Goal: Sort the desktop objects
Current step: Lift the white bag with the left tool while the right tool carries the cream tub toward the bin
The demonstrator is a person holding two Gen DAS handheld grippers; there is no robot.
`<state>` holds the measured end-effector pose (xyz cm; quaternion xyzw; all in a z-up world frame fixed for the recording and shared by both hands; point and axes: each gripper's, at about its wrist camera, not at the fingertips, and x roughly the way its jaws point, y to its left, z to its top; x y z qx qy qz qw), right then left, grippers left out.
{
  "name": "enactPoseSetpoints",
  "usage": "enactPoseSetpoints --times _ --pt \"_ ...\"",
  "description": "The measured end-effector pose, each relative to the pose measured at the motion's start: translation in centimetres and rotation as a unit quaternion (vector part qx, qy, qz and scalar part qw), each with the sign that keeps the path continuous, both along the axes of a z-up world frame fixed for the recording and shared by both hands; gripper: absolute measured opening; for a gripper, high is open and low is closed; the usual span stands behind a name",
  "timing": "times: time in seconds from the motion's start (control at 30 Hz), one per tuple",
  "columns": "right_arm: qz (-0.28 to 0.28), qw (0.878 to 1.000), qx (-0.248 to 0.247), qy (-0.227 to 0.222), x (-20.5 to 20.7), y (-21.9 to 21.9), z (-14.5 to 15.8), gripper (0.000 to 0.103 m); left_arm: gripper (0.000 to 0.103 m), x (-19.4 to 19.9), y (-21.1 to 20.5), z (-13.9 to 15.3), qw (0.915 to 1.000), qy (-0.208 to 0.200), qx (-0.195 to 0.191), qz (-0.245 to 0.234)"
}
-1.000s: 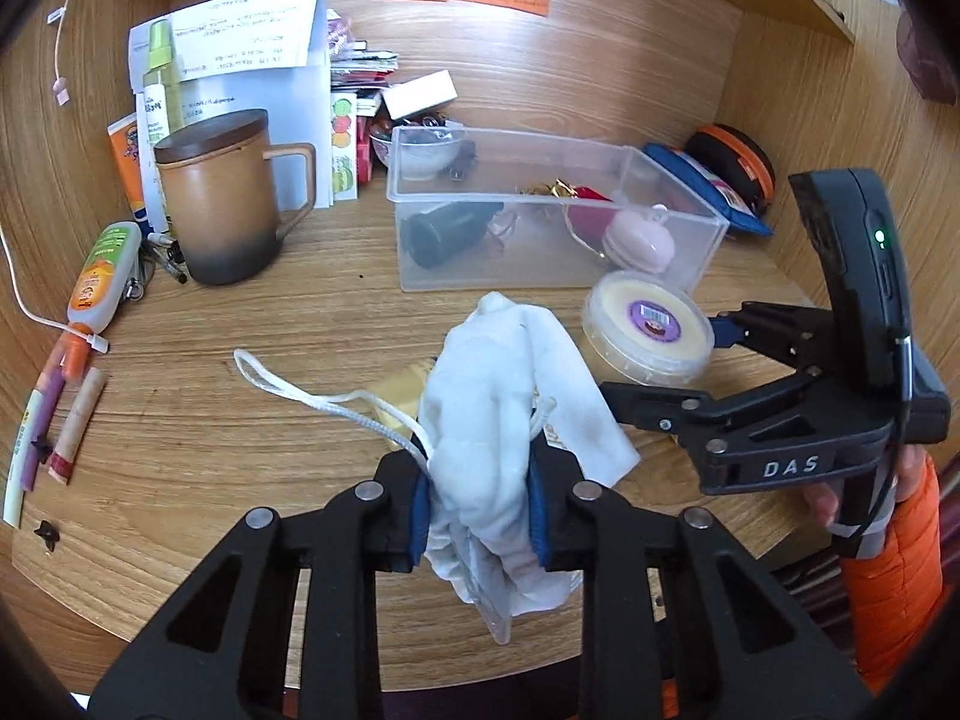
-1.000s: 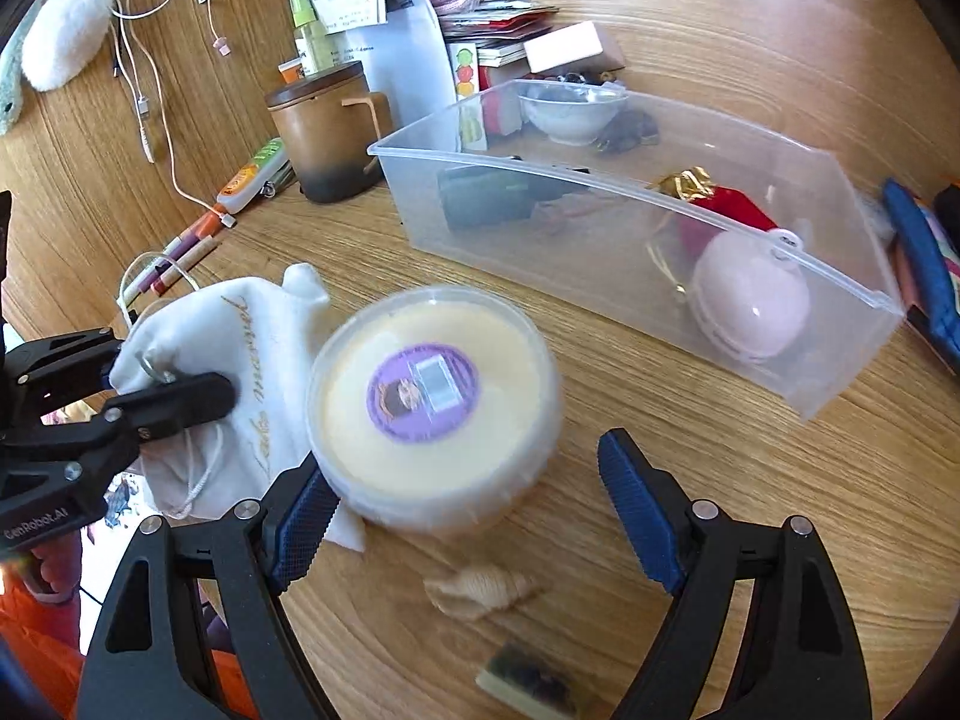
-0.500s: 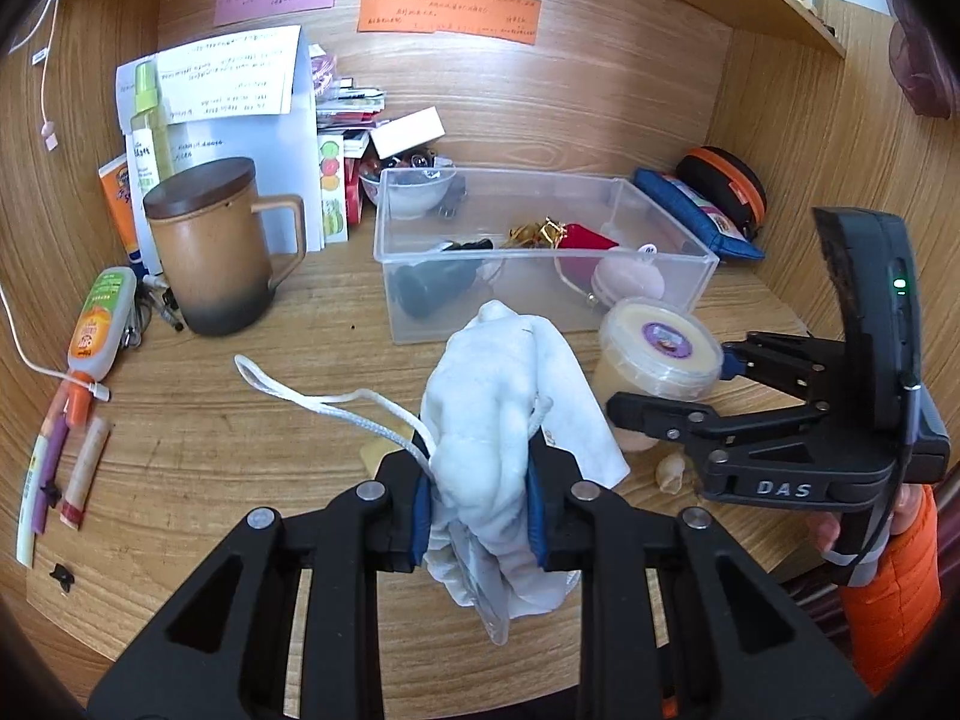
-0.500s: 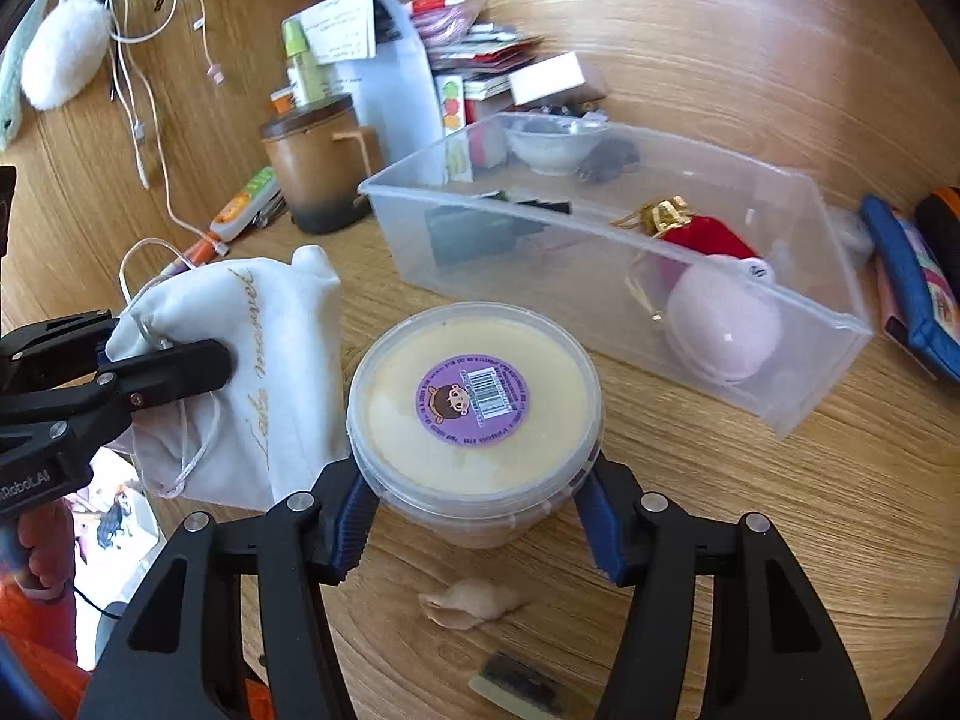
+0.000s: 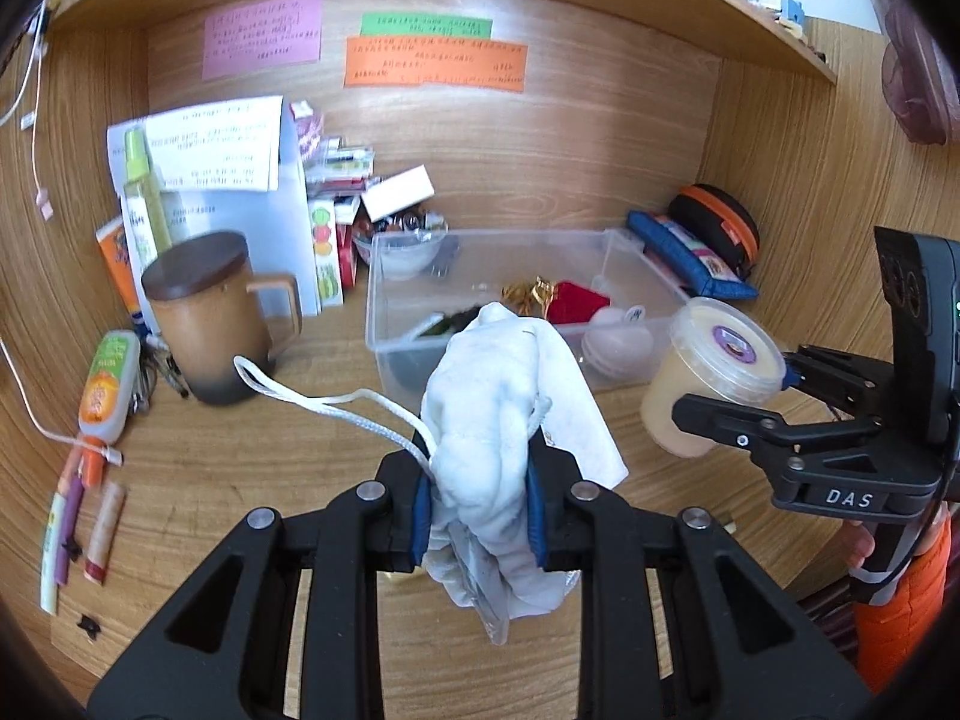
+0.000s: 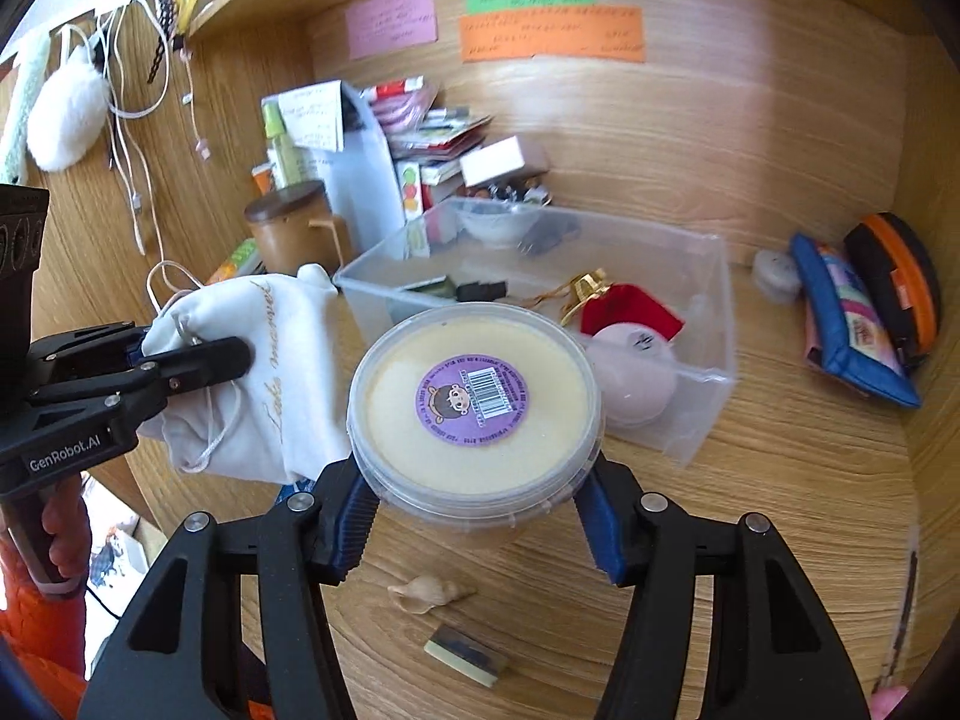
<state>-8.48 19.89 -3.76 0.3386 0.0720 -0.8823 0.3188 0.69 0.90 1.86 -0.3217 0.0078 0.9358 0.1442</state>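
Note:
My left gripper (image 5: 478,507) is shut on a white drawstring pouch (image 5: 507,420), held above the wooden desk (image 5: 252,462); its cord loops off to the left. The same pouch (image 6: 264,372) and left gripper (image 6: 180,354) show at the left of the right wrist view. My right gripper (image 6: 474,516) is shut on a round lidded tub (image 6: 474,402) of cream-coloured stuff with a purple label, lifted off the desk. That tub (image 5: 714,372) hangs to the pouch's right in the left wrist view. Behind both stands a clear plastic bin (image 5: 384,276) holding several small items.
A brown lidded mug (image 5: 210,318) stands at the left, with tubes and pens beside it. Papers and boxes (image 5: 240,180) lean on the back wall. Pouches (image 6: 852,312) lie at the right. A small shell (image 6: 426,593) and an eraser-like block (image 6: 468,654) lie on the desk under the tub.
My right gripper closed on the tub and lifted it off the desk. Both grippers rose, the left one carrying the pouch.

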Motion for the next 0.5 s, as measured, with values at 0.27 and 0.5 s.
enactPoseSetpoints --times 0.27,0.5 --pt "-0.013 1.0 -0.007 0.025 0.4 1.2 1.8 0.055 0.024 -0.8 0.8 2.1 0.9996 0.025 -0.011 -0.007" --pt "-0.022 0.999 -0.016 0.038 0.3 1.9 3.2 0.055 0.024 -1.8 1.3 3.5 0.9992 0.038 -0.013 -0.008"
